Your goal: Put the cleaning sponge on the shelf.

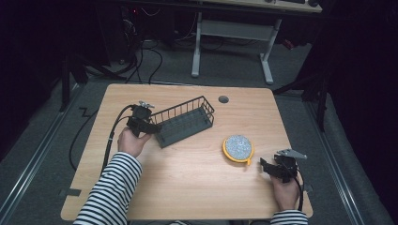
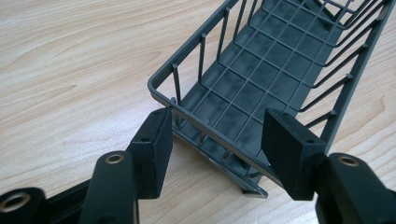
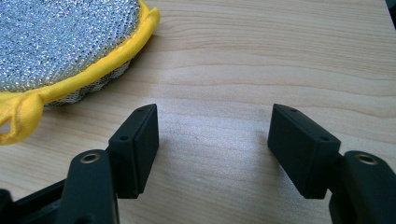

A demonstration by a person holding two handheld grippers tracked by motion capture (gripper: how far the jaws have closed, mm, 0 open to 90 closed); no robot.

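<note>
A dark grey wire basket (image 1: 185, 122) lies at an angle on the left half of the wooden table (image 1: 187, 187). My left gripper (image 1: 149, 125) is at its near short end. In the left gripper view the basket (image 2: 261, 70) runs away from me, and my left gripper (image 2: 217, 123) has its pads pressed on the two sides of that end, shut on it. A round silver scrubber with a yellow rim (image 1: 238, 148) lies to the right of centre. My right gripper (image 1: 266, 166) stands open just right of it, the scrubber (image 3: 60, 37) ahead-left of its jaws (image 3: 215, 123), nothing between them.
A small round cable hole (image 1: 223, 99) sits near the table's far edge, behind the basket. Beyond the table stands a white desk frame (image 1: 234, 33), with cables on the dark floor (image 1: 141, 61). The person's striped sleeve (image 1: 112, 187) reaches in at the lower left.
</note>
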